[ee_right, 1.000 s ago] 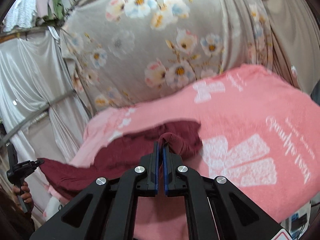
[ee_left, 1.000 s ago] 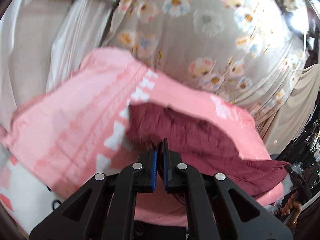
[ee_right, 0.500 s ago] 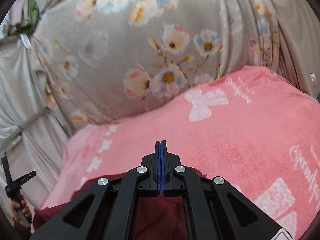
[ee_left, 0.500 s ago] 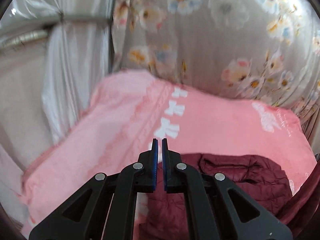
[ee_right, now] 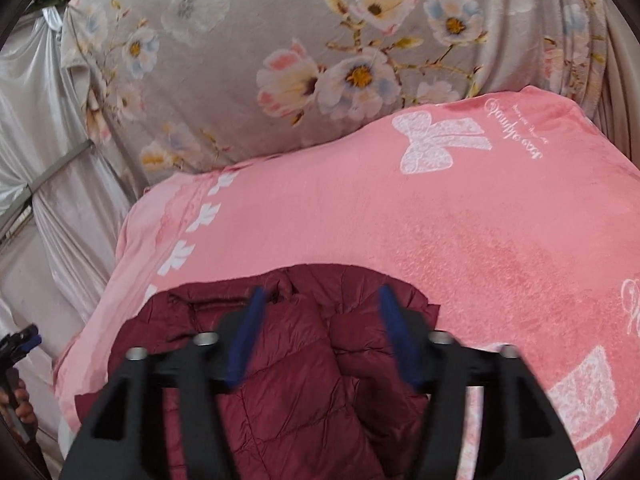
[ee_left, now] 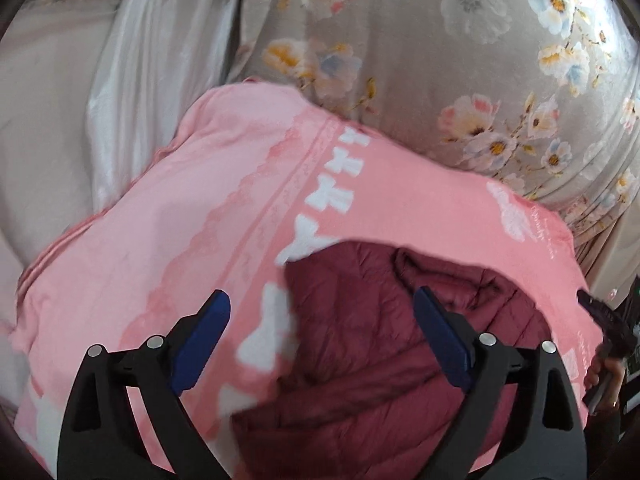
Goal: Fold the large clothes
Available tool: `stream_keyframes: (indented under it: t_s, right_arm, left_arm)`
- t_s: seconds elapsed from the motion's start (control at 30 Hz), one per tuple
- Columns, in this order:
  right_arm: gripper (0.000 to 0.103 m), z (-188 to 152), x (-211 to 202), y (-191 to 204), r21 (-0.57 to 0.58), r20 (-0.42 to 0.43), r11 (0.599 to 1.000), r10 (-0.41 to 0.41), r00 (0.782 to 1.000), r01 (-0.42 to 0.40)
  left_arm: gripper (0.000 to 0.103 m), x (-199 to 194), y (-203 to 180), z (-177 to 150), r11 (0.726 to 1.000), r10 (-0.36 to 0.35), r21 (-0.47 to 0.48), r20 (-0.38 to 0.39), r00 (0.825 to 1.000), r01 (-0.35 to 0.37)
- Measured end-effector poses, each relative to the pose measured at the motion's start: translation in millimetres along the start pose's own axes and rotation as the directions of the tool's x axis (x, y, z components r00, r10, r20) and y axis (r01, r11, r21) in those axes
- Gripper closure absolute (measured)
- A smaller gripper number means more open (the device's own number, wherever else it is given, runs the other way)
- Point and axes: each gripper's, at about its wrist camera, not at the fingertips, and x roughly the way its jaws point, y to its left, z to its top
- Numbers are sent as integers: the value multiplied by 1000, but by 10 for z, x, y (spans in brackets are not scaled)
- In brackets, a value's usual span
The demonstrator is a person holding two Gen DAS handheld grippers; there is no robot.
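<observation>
The maroon quilted puffer jacket [ee_left: 360, 360] lies bunched on the pink blanket [ee_left: 200, 240], and I place everything else by that jacket. In my left wrist view it covers the lower right of the blanket, with a rolled fold humped along its far edge. In my right wrist view the same jacket [ee_right: 296, 368] fills the lower middle, its stitched panels creased and a dark seam running near its far left edge.

My left gripper [ee_left: 322, 344] hangs just above the jacket with its blue pads [ee_left: 200, 340] spread wide. Those jaws have just been opening, and nothing is pinched between them: the left pad is over bare blanket just beside the jacket's left edge, the right pad over the quilting. My right gripper [ee_right: 322, 336] is over the jacket's middle, its jaws also parted and just opened, blurred, with the fabric lying loose below them rather than clamped.

The blanket [ee_right: 480, 220] spreads out beyond the jacket on every side, printed with white bows and a line of script near its far right corner. Behind the blanket hangs a grey floral curtain [ee_right: 280, 40], and left of that a pale satin drape [ee_left: 132, 80]. At the jacket's right, at the left view's edge, a hand [ee_left: 604, 364] grips a dark handle.
</observation>
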Motion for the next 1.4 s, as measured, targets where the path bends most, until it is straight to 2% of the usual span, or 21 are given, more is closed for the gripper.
stream_keyframes:
  t_s: [0.1,0.17,0.23,0.3,0.4,0.43,0.47,0.5,0.53,0.57,0.6,0.67,0.7,0.8,0.93,1.03,1.2,1.3,1.4]
  right_arm:
    - [36,-22,309,77,-5,-94,1000,25,995,-26]
    - [36,-37,525,158,-11,-147,999,46,988,-48]
    - [36,-50,733,271,-46,-186,998,27,982,-37]
    - [36,-77,892,336,-65,-220,997,24,975,-39]
    - [36,-150,1153,390,-65,-273,997,10,962,-29]
    - [41,-180,1228,403,-66,-289,998,0,957,-20]
    - [52,-212,1267,412,-69,-297,998,-8,955,-13]
    - [58,-237,1266,416,-73,-295,997,-18,955,-3]
    - [73,-249,1254,414,-77,-289,997,-24,957,2]
    - [91,-257,1216,405,-82,-279,997,-32,960,9]
    - [95,-253,1177,384,-79,-272,997,-29,962,8]
    - [99,-211,1002,333,-66,-219,998,-33,975,19]
    - [99,-178,928,317,-60,-196,998,-32,980,20]
    - [99,-34,616,245,-20,-106,1000,-4,994,2]
    - [100,169,252,141,21,15,1000,-14,1000,14]
    - [100,284,135,43,48,71,998,-48,996,45]
    - [100,395,239,-160,105,88,990,-102,991,93]
    - [100,432,438,-277,144,72,982,-133,988,122]
    - [100,415,693,-370,165,46,973,-171,984,161]
  left_arm:
    - [13,36,296,-385,997,3,-82,-92,996,-10]
    - [13,124,523,-694,981,-65,-191,-172,983,31]
    - [13,206,653,-915,962,-125,-266,-217,968,65]
    - [13,269,703,-1053,944,-172,-315,-233,957,93]
    - [13,393,662,-1116,915,-280,-356,-227,933,188]
    - [16,436,635,-1111,911,-299,-358,-233,925,204]
    - [21,492,607,-1108,907,-318,-359,-243,917,219]
    - [25,557,575,-1098,904,-334,-357,-255,907,233]
    - [35,623,545,-1099,906,-338,-354,-269,902,233]
    - [46,668,526,-1094,908,-334,-349,-273,902,231]
    - [54,689,513,-1077,910,-332,-344,-272,903,231]
    - [87,692,484,-1045,909,-340,-337,-261,903,245]
    - [89,682,464,-1013,909,-346,-330,-252,904,255]
    - [93,507,292,-775,927,-328,-249,-176,928,280]
    - [93,291,9,-351,939,-329,-136,-82,941,316]
    - [93,260,-218,-14,948,-314,-52,-27,949,313]
    - [93,598,-691,476,974,-215,82,18,976,213]
    - [93,872,-897,627,980,-144,141,28,989,139]
    - [93,1348,-1054,706,981,-71,180,2,997,70]
